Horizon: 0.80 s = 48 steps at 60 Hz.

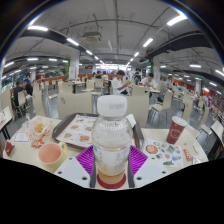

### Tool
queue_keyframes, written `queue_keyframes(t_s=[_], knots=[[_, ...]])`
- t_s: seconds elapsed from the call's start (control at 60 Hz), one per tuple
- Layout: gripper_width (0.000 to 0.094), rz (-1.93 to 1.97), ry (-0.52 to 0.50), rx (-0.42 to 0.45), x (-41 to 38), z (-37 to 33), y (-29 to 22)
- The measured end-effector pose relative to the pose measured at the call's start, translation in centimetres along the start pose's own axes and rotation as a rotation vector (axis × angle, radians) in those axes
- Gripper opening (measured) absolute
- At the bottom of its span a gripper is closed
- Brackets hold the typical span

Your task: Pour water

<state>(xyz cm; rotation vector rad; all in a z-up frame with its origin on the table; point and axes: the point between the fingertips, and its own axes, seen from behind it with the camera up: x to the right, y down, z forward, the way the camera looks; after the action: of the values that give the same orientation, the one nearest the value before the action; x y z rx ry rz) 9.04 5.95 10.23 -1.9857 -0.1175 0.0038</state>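
A clear plastic bottle [112, 140] with a white cap and a red band near its base stands upright between my fingers. It holds a pale liquid low down. My gripper [112, 162] is shut on it, with the purple pads [86, 160] pressed against both of its sides. A pink cup [50, 155] stands on the table to the left of the bottle. A red paper cup [176, 130] stands to the right, beyond the fingers.
The light table [150, 135] holds trays with food papers [78, 128], a patterned placemat [165, 153] and a small item at the left edge [9, 148]. Beyond it is a canteen hall with tables, chairs and people [118, 85].
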Motion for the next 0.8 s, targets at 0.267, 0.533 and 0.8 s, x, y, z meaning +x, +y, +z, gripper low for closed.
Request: queue_keyframes(t_s=[0.267, 0.533, 0.8], knots=[[0.0498, 0.035, -0.016, -0.003, 0.7, 0.8, 3.5], [0.0859, 0.022, 0.027, -0.143, 0.9, -2.4, 5.1], [0.0844, 0.077, 0.115, -0.264, -2.0, -15.6, 4.1]])
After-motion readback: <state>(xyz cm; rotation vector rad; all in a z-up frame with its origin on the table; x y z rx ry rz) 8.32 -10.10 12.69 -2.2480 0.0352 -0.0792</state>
